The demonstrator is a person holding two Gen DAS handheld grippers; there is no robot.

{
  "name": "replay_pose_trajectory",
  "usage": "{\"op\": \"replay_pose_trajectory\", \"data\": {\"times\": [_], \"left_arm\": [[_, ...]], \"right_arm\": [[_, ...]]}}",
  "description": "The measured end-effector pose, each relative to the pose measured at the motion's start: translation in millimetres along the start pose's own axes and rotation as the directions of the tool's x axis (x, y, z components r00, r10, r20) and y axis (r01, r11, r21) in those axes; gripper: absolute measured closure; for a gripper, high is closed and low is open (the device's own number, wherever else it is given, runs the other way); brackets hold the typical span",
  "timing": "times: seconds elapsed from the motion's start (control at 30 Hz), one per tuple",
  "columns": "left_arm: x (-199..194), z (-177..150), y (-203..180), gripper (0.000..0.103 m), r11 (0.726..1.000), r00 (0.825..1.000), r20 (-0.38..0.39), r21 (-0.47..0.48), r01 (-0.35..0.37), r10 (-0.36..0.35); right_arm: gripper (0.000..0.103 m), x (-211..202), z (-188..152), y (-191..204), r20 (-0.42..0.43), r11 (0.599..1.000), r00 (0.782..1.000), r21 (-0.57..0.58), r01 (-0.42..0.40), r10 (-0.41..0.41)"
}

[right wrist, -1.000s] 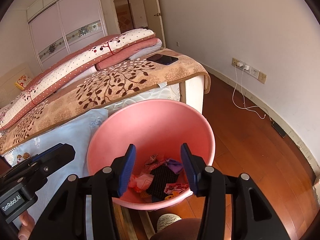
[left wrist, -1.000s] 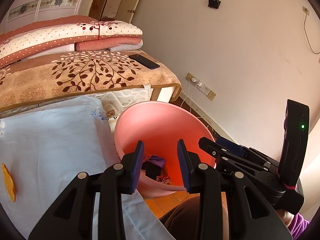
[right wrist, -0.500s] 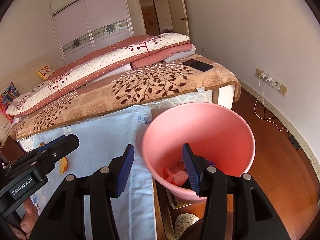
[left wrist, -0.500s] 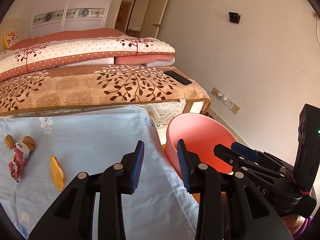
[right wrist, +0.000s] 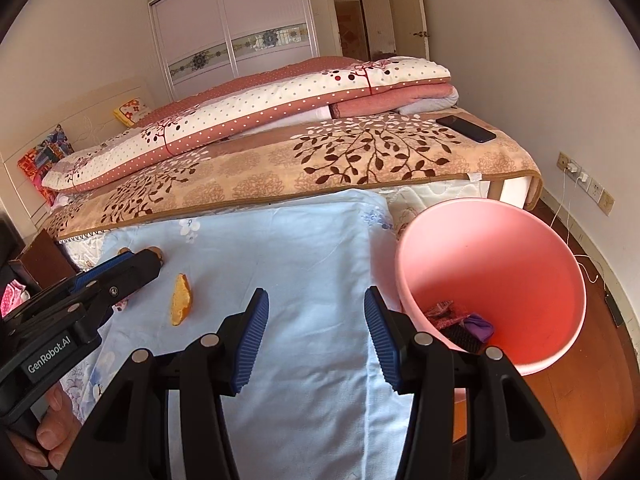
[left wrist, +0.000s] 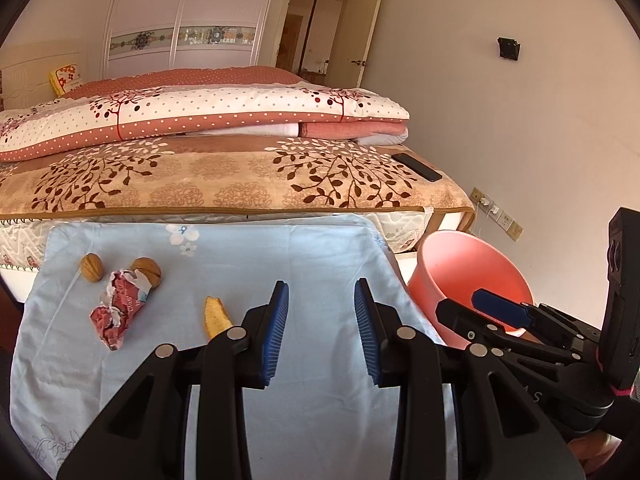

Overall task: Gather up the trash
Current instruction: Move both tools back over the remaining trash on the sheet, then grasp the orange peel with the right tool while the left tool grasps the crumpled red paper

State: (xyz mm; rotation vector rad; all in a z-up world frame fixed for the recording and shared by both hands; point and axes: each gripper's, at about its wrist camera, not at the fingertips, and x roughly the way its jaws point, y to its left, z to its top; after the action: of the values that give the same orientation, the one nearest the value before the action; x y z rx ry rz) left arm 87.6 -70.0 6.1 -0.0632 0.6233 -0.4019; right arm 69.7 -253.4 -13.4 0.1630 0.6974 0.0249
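Both grippers, left gripper (left wrist: 321, 322) and right gripper (right wrist: 316, 330), gape wide and empty above a pale blue cloth (left wrist: 256, 264). On the cloth lie orange peel (left wrist: 216, 317), a crumpled red wrapper (left wrist: 118, 308) and two walnuts (left wrist: 91, 267). Right of the cloth stands a pink bin (right wrist: 512, 264).

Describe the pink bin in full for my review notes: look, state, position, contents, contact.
The pink bin is a round, smooth, plastic-looking bucket with a thick rolled rim, wider at the top. It stands on the wooden floor, beside the right edge of the light blue cloth and near the bed's corner. The top is open. At its bottom lie crumpled red wrappers, something dark and ribbed, and a purple scrap. Neither hand-held gripper touches it.
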Motion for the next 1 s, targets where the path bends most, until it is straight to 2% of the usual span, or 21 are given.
{"op": "replay_pose_trajectory", "data": {"times": [0.4, 0.63, 0.87, 1.0], "left_arm": [[-8.6, -13.4, 60.1, 0.069, 0.996, 0.997, -0.015, -0.046, -0.072, 0.072], [-11.1, -19.8, 97.3, 0.069, 0.994, 0.995, -0.037, -0.061, -0.093, 0.091], [-8.7, -22.7, 130.8, 0.069, 0.991, 0.991, -0.072, -0.060, -0.116, 0.111], [0.8, -22.6, 141.2, 0.069, 0.991, 0.987, -0.094, -0.024, -0.130, 0.128]], "right_arm": [[0.054, 25.9, -4.7, 50.8, -0.050, 0.994, 0.996, -0.078, -0.078, 0.074], [0.054, 36.4, -10.0, 71.4, -0.083, 0.988, 0.992, -0.120, -0.100, 0.091], [0.054, 45.6, -12.2, 80.7, -0.104, 0.985, 0.989, -0.127, -0.115, 0.102], [0.054, 51.0, -14.9, 86.3, -0.119, 0.984, 0.987, -0.131, -0.124, 0.109]]}}
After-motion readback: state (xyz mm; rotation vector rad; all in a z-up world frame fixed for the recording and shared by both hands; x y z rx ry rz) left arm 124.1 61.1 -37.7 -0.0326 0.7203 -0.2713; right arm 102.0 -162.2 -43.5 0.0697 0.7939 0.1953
